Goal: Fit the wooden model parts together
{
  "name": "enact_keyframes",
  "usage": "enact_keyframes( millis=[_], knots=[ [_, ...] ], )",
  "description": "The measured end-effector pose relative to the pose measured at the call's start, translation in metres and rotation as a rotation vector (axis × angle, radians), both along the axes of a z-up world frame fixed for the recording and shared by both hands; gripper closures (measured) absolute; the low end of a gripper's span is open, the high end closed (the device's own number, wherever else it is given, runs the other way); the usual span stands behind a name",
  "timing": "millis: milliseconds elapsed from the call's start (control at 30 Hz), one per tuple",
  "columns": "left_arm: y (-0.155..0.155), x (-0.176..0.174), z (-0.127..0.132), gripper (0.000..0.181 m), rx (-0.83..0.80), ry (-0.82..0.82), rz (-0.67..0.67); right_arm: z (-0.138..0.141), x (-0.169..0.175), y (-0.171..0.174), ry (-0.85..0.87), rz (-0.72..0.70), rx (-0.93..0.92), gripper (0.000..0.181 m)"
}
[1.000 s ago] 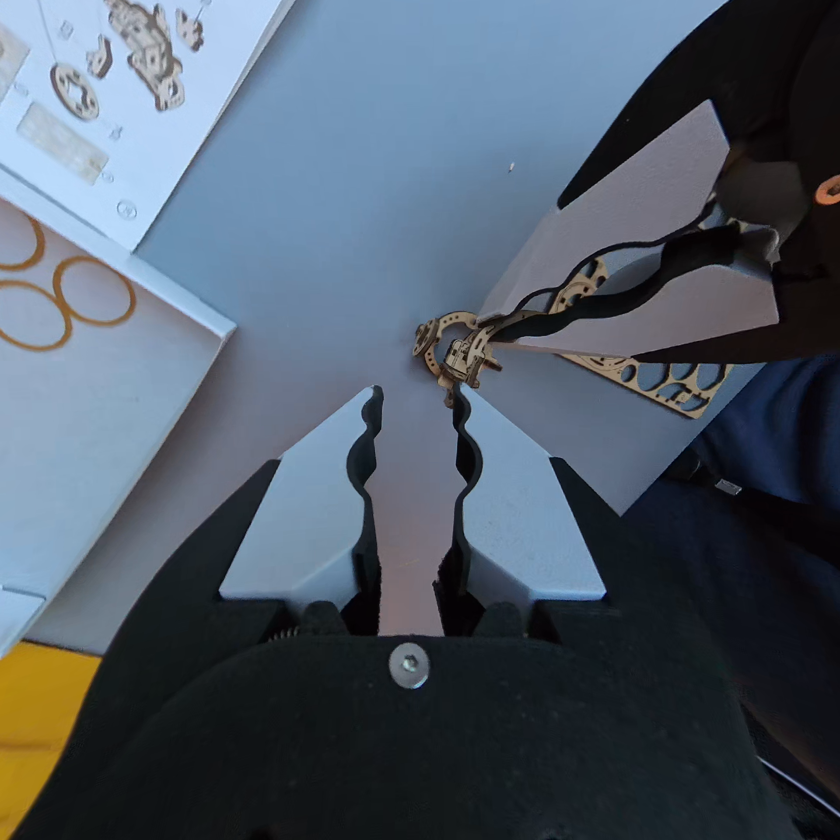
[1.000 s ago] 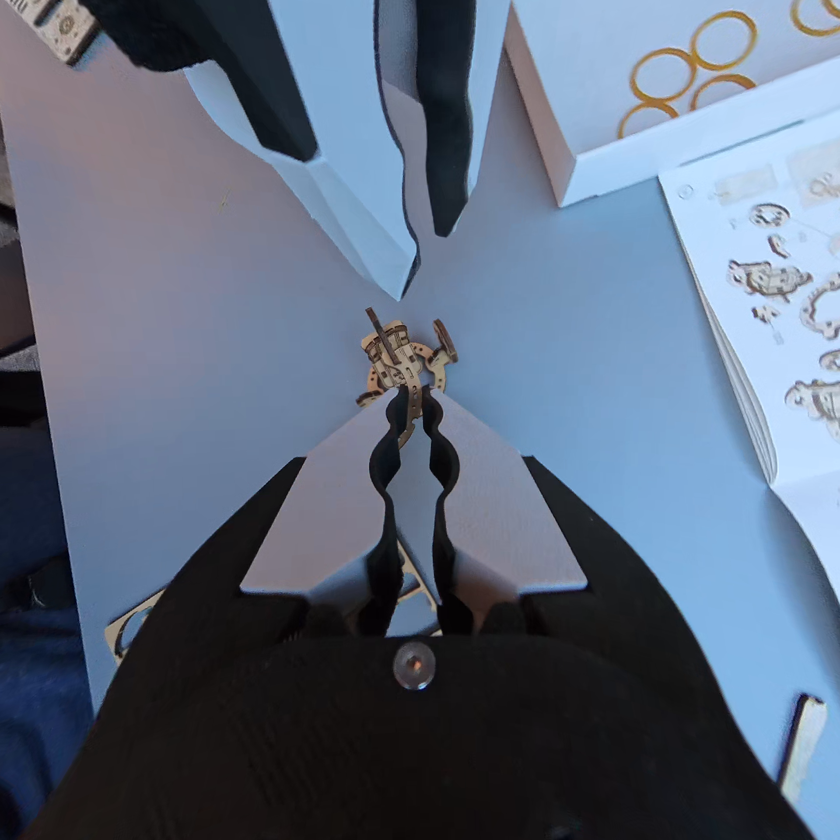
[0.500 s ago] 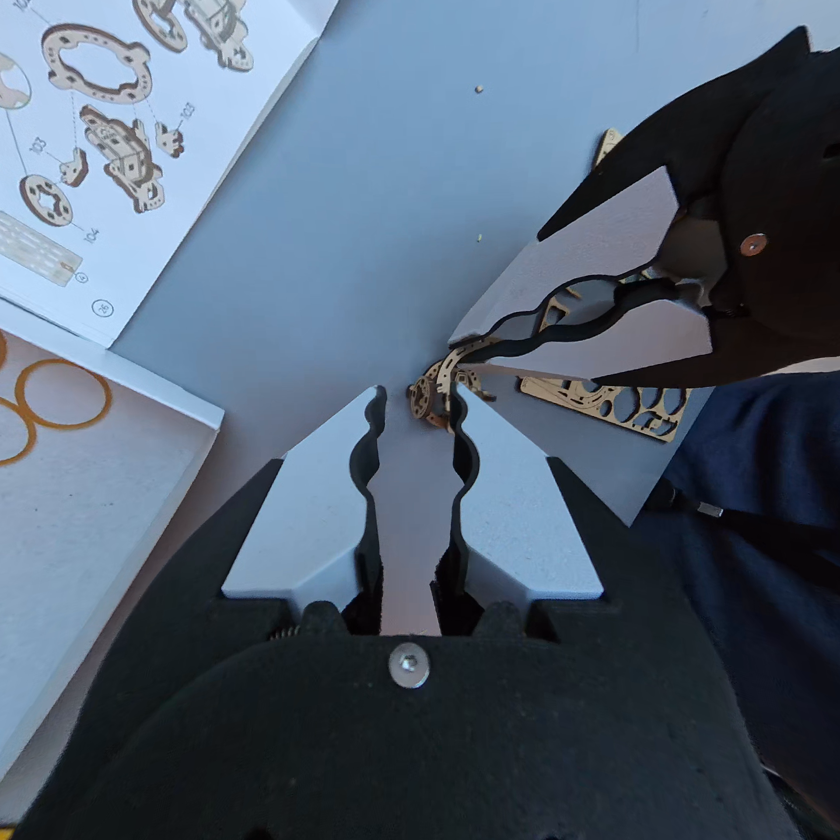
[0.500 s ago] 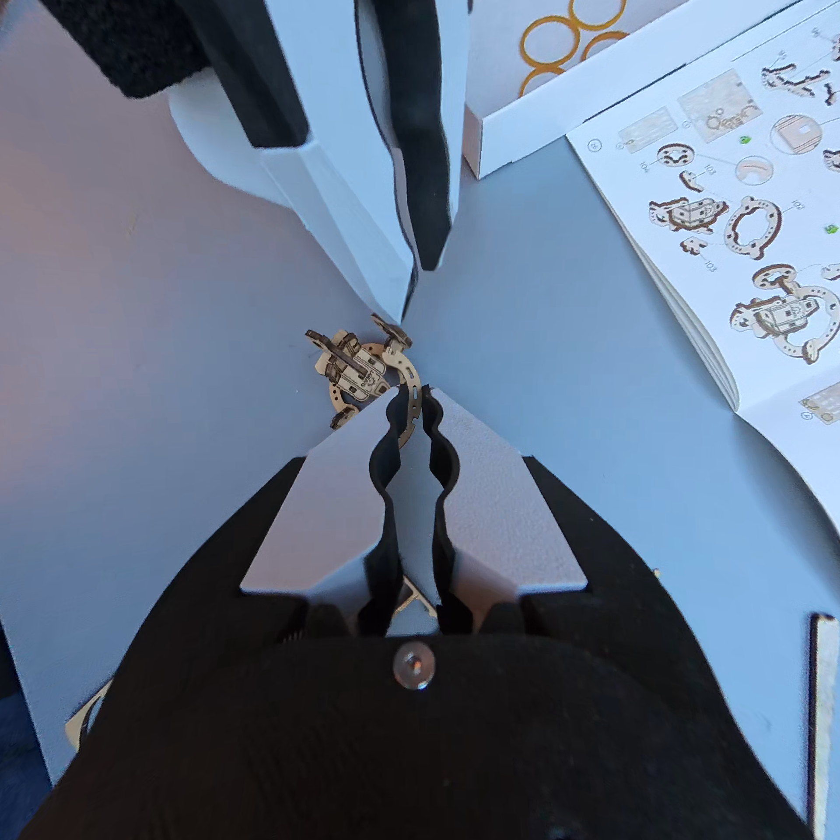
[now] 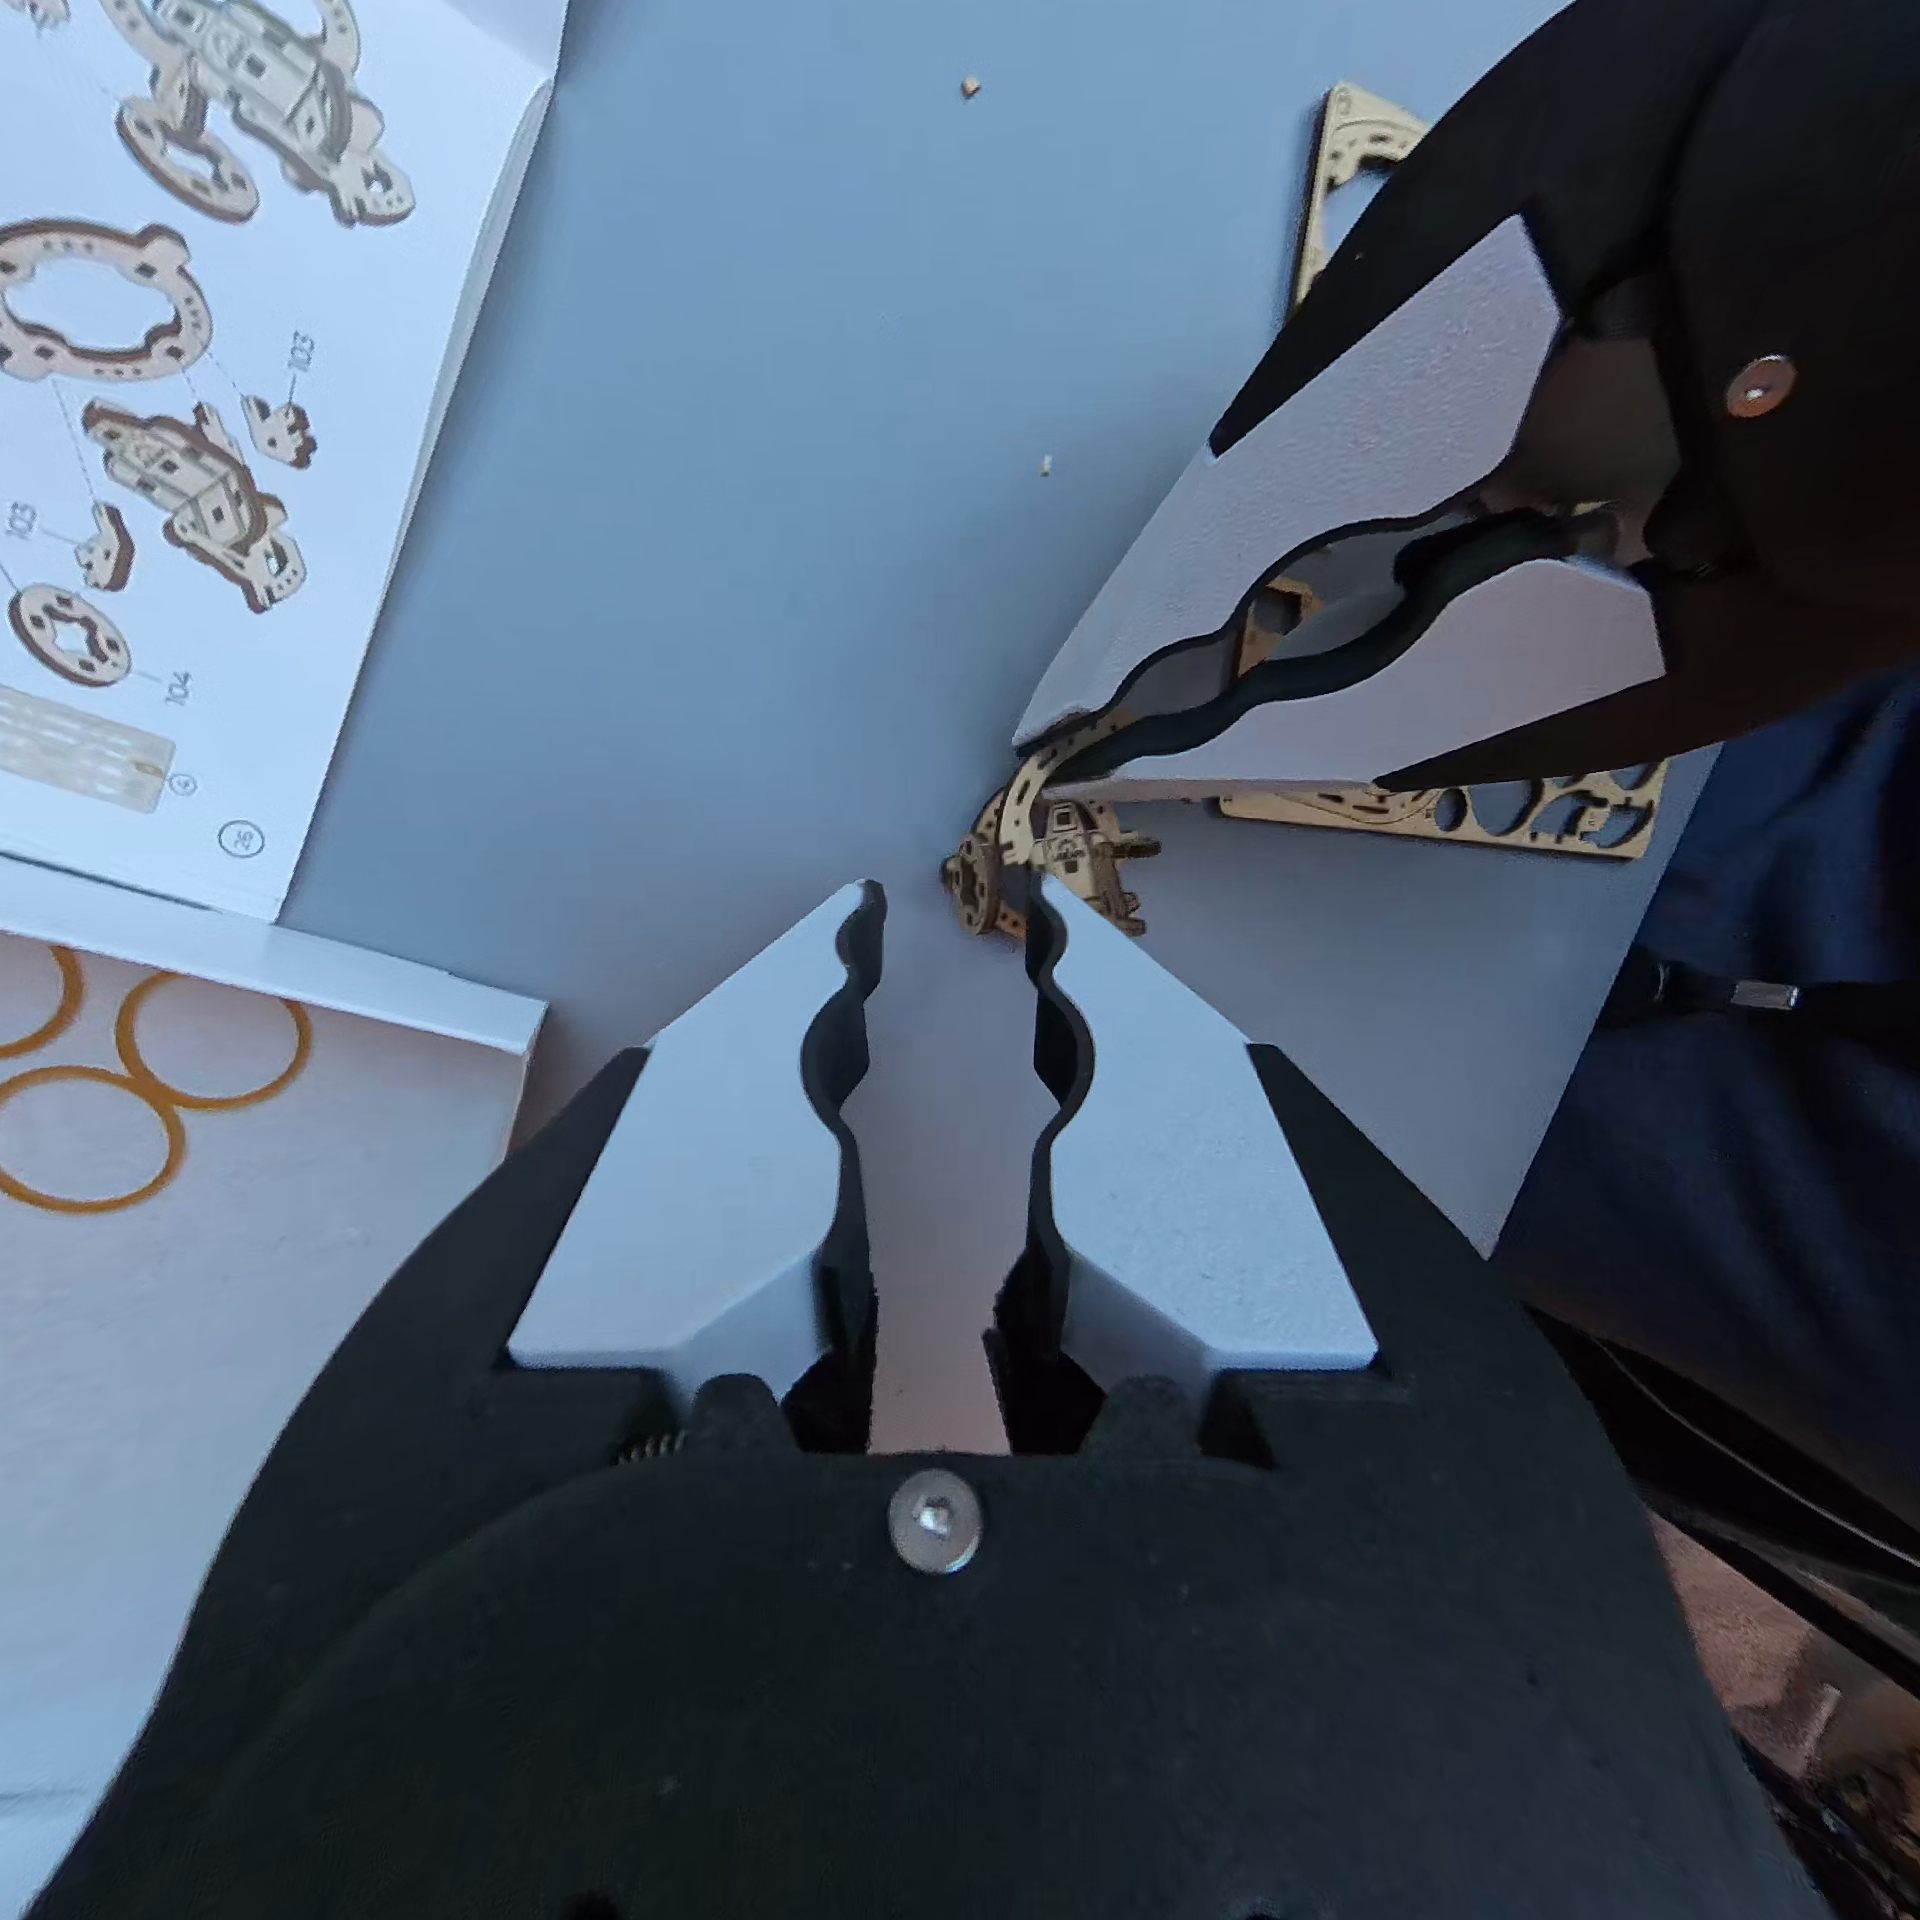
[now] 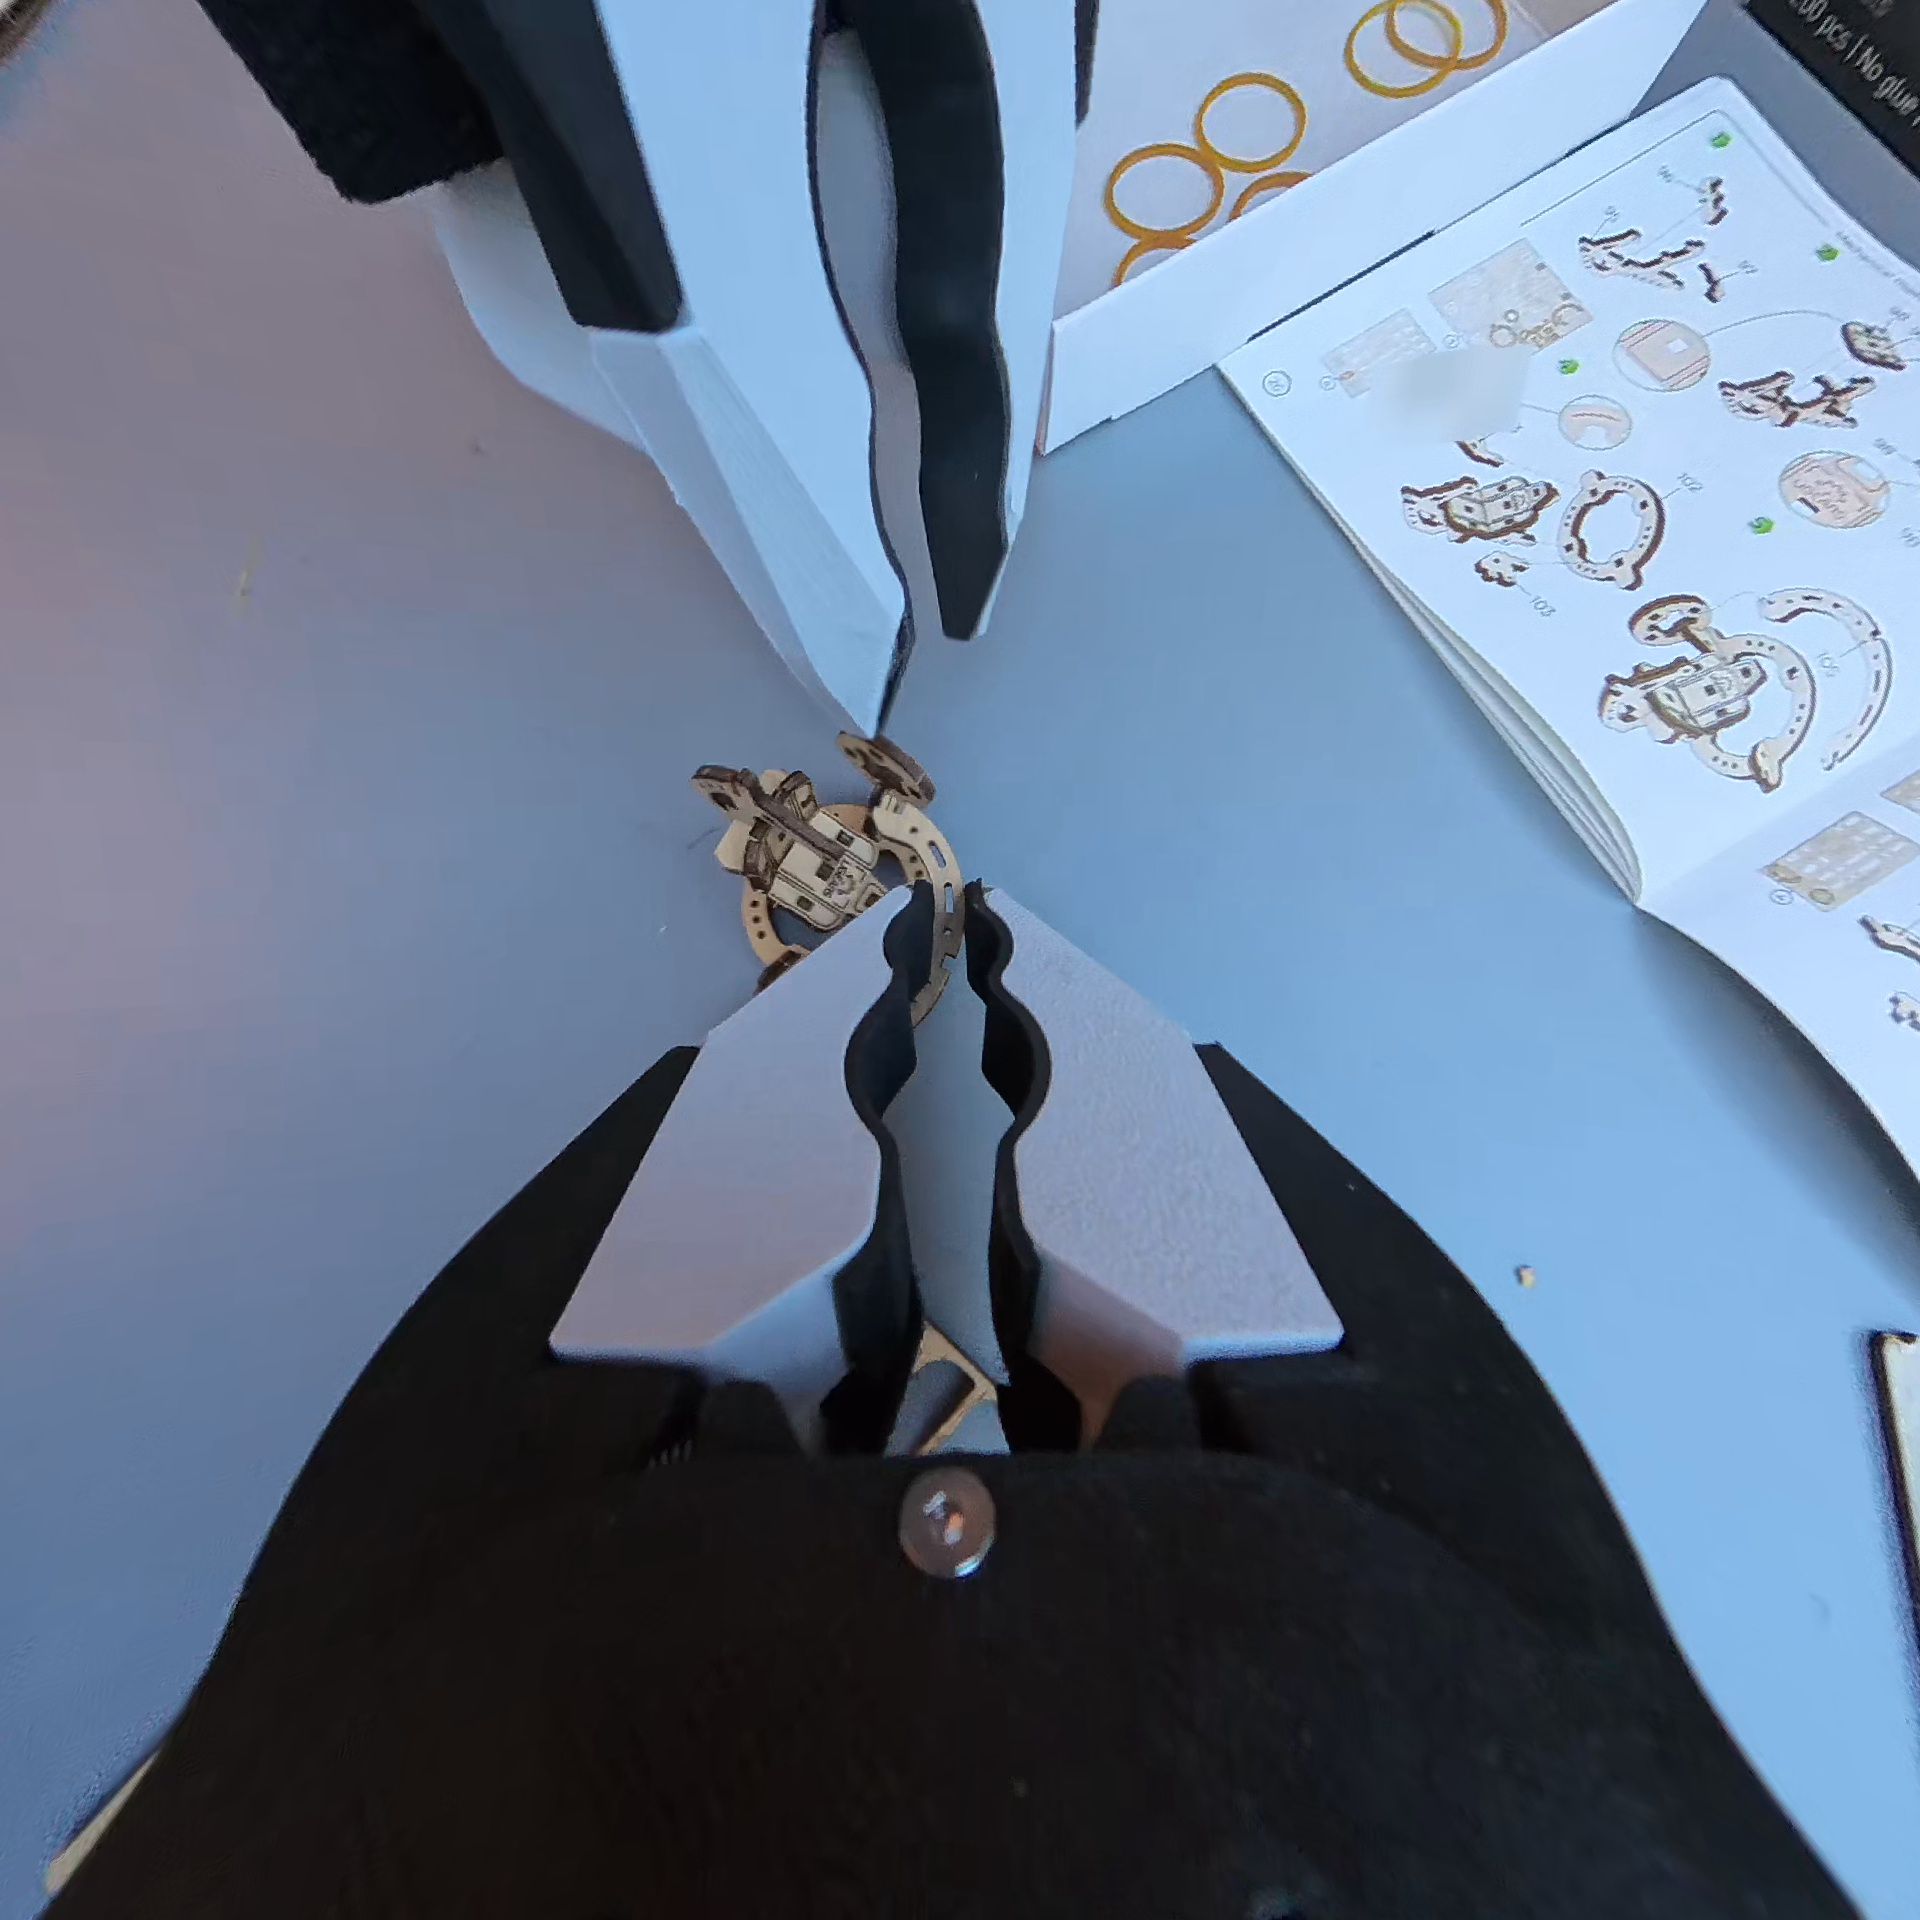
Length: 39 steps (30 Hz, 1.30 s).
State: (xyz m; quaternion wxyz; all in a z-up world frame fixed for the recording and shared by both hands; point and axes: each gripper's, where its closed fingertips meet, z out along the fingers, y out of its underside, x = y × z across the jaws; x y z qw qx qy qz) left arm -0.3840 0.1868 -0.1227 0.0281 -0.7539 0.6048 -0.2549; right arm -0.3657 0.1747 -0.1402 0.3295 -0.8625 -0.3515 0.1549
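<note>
Your right gripper (image 6: 943,894) is pinched narrow on the curved wooden strip (image 6: 940,914) of the small wooden model (image 6: 821,868), holding it just above the grey table (image 6: 312,727), near the table's middle. Your left gripper (image 5: 956,904) has its fingers apart with nothing between them; its right fingertip (image 5: 1049,914) sits right at the model's round end piece (image 5: 977,878), maybe touching, can't tell for sure.

Risks from here, my read:
- The strip is thin and full of holes. Squeeze or twist too hard and it may snap or pop out of its slot.
- You're holding the model by one thin edge only, so a push from the left gripper could swing it round in the grip or knock it loose.
- If the left fingers close off-centre on the end piece, they could bend it sideways instead of seating it.
- The small block body hangs to one side, so the weight is uneven and it may tilt.

The instruction booklet (image 6: 1558,520) and the white box (image 5: 208,1195) lie well off to the side, and the punched-out wooden sheet (image 5: 1455,821) lies under your right gripper.
</note>
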Motion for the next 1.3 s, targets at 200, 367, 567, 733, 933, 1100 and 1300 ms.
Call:
enact_keyframes(
  millis=[200,367,567,733,933,1100,1300],
  knots=[
    [0.006,0.009,0.017,0.155,0.141,-0.182,-0.005,-0.001,0.001,-0.001,0.013,-0.012,0.003,0.177],
    [0.012,0.013,0.078,0.153,0.414,-0.52,0.026,0.004,0.006,0.002,0.03,-0.019,0.03,0.177],
    [0.023,-0.006,0.065,0.132,0.572,-0.634,0.143,0.003,0.008,0.004,0.053,-0.023,0.025,0.177],
    [0.014,-0.002,0.032,0.135,0.423,-0.551,0.118,0.003,0.004,0.0,0.074,-0.023,0.009,0.177],
    [0.005,-0.004,0.01,0.148,0.34,-0.478,0.036,-0.003,0.002,0.0,0.063,-0.028,0.005,0.177],
    [-0.004,-0.001,0.005,0.145,0.228,-0.444,0.029,-0.004,0.001,0.0,0.068,-0.031,0.004,0.177],
    [-0.005,0.002,-0.002,0.149,0.228,-0.367,-0.009,-0.004,0.0,0.001,0.071,-0.036,0.009,0.177]
  ],
)
